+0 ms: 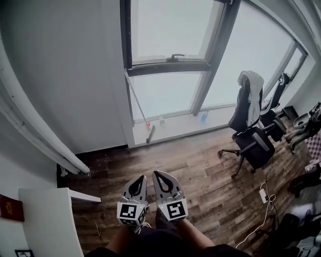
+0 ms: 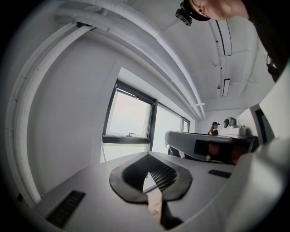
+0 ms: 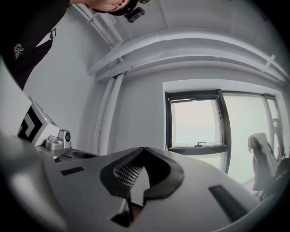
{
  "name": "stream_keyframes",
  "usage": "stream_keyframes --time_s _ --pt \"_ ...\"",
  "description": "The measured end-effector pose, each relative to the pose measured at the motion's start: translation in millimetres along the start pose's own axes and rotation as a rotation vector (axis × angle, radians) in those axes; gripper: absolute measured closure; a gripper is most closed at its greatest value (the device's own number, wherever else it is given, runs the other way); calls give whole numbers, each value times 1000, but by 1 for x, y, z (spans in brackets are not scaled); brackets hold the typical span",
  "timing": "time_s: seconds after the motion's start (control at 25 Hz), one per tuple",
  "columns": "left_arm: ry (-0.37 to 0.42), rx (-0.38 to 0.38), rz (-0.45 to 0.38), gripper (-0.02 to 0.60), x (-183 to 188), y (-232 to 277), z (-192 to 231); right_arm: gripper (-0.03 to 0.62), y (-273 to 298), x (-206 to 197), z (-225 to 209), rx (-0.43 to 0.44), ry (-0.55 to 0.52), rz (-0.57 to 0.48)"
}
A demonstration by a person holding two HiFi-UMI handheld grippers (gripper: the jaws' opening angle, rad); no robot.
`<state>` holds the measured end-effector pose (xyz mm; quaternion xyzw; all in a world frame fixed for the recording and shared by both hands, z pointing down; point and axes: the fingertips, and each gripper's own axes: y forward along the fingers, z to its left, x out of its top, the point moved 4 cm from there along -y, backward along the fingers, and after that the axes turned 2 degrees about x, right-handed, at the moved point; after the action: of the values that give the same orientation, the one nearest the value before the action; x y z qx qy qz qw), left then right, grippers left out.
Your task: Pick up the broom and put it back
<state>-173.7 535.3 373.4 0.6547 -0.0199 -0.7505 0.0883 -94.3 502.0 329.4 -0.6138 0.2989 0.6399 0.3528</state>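
Brown wood-grain floor (image 1: pixel 200 165), black chair (image 1: pixel 257 146), white left tongs (image 1: pixel 140 178), white right tongs (image 1: pixel 157 174)

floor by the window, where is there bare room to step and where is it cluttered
Bare wood floor runs from the broom across to the office chairs. Crowded at right: those chairs, a power strip and its cable.

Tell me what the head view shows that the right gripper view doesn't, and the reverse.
Head view only: the broom leaning by the window, the wooden floor and a power strip. Right gripper view only: the ceiling and the head camera. Both: the window, the white pipes and the draped office chair.
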Motion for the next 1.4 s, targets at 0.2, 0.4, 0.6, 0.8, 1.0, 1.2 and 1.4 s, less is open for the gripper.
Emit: stream_keyframes --time_s 0.2,0.4,0.6,0.8,1.0,1.2,1.4 --pt "33 26 -16 581 16 81 12 572 54 -10 -67 21 -3 -43" --pt "60 24 4 581 48 163 14 572 102 3 -144 14 -8 -52" --pt "24 8 28 581 50 250 1 572 128 -12 -232 -17 14 -52" --pt "10 0 84 581 44 299 1 572 147 -35 -286 -53 85 -9" --pt "-9 20 88 581 44 333 31 572 184 -59 -311 -66 112 40" --pt "-32 37 121 581 30 386 80 572 242 -90 -327 -54 115 112" --pt "-76 32 175 581 9 441 138 572 323 -128 -346 -43 105 184"
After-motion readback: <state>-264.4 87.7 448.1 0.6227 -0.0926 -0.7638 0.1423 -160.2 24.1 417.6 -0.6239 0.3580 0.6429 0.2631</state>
